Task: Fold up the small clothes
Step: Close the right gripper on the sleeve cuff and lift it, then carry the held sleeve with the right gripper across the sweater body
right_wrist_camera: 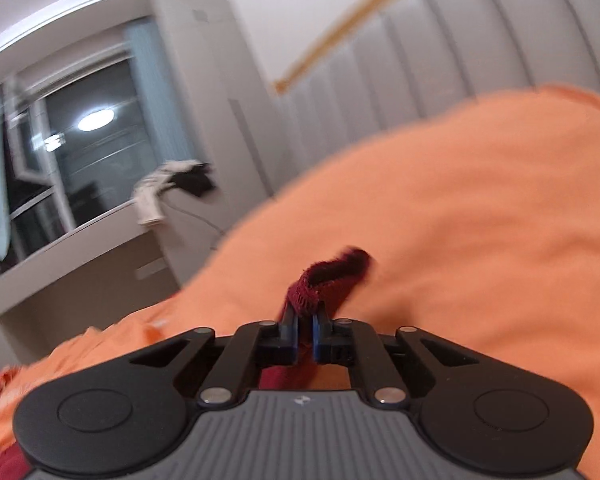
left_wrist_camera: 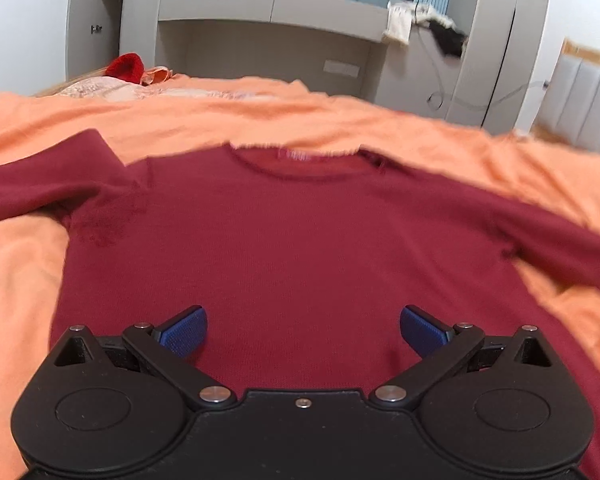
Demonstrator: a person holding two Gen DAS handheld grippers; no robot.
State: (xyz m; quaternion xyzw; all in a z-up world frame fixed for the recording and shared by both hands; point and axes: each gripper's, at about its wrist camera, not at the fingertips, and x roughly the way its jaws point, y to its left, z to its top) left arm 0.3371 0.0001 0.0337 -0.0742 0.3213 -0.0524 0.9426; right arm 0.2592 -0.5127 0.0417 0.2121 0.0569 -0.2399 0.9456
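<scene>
On orange blanket [left_wrist_camera: 340,120] we see maroon sweater [left_wrist_camera: 284,232] flat, collar away from left gripper [left_wrist_camera: 303,330], wide open w/ nothing held; right gripper [right_wrist_camera: 305,334] pinches sleeve cuff [right_wrist_camera: 328,276], so it's nearer for folding inward

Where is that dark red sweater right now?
The sweater lies spread on the orange blanket, beneath the open left tongs; the right tongs pinch its cuff.

the right hand-held gripper [right_wrist_camera: 305,330] pinches a dark red knitted sleeve cuff [right_wrist_camera: 328,276] at twelve o'clock, above the orange fleece blanket [right_wrist_camera: 460,240].
</scene>
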